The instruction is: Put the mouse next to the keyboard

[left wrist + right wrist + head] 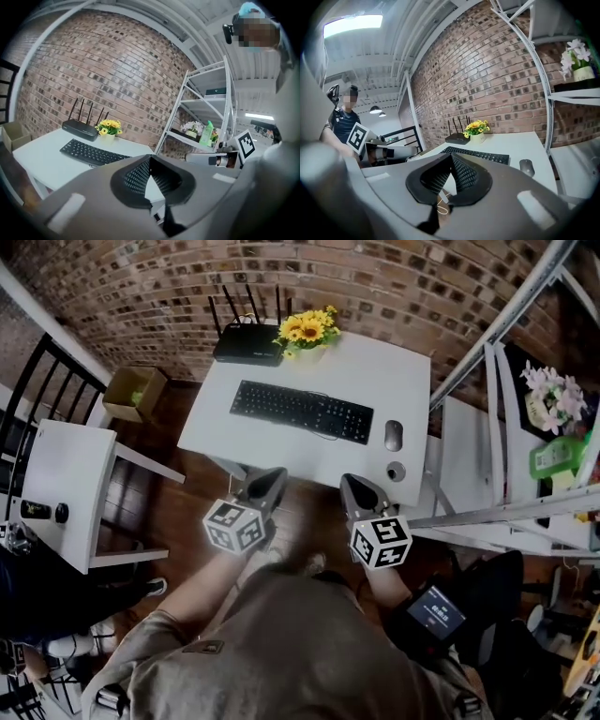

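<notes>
A black keyboard (302, 411) lies across the middle of the white table (394, 371). A grey mouse (393, 435) sits just off its right end, a small gap away. The right gripper view also shows the mouse (526, 166) and keyboard (478, 155). In the left gripper view the keyboard (89, 152) shows but the mouse is hidden. My left gripper (277, 474) and right gripper (349, 480) hover side by side before the table's near edge, short of it. Both have their jaws closed together on nothing.
A black router (248, 343) and a pot of yellow flowers (307, 331) stand at the table's back. A small round object (397, 471) lies near the front right corner. A metal shelf rack (506, 418) stands at the right. At the left are a white side table (66, 484) and a cardboard box (134, 393).
</notes>
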`<state>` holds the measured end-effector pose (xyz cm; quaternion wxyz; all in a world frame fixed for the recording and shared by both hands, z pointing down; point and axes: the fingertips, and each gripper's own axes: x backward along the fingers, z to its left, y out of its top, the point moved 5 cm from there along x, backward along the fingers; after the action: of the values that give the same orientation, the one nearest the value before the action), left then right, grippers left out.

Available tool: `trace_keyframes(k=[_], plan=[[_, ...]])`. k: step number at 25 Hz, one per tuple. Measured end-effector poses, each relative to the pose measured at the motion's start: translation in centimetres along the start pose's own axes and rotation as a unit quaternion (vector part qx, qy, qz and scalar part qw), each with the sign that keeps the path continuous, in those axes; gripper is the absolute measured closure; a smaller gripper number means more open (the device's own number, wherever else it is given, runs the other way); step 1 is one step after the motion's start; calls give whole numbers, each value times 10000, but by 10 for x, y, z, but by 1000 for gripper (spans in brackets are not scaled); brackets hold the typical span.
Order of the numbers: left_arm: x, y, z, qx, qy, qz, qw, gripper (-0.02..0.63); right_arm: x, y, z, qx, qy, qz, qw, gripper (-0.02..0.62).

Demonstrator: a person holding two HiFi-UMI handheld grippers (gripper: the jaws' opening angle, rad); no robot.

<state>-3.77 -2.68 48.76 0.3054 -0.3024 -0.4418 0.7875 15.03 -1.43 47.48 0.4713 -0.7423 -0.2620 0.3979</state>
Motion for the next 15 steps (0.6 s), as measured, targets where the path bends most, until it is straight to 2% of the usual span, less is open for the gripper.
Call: trace_keyframes(k=[5,15], plan=[[1,8,-12,-186,-279,-38,9994,606,11,5,5,45,-210,-112,9997,581],[11,-3,-17,-238,-487,57,9985,606,25,-7,22,37,-425,-156,9990,581]])
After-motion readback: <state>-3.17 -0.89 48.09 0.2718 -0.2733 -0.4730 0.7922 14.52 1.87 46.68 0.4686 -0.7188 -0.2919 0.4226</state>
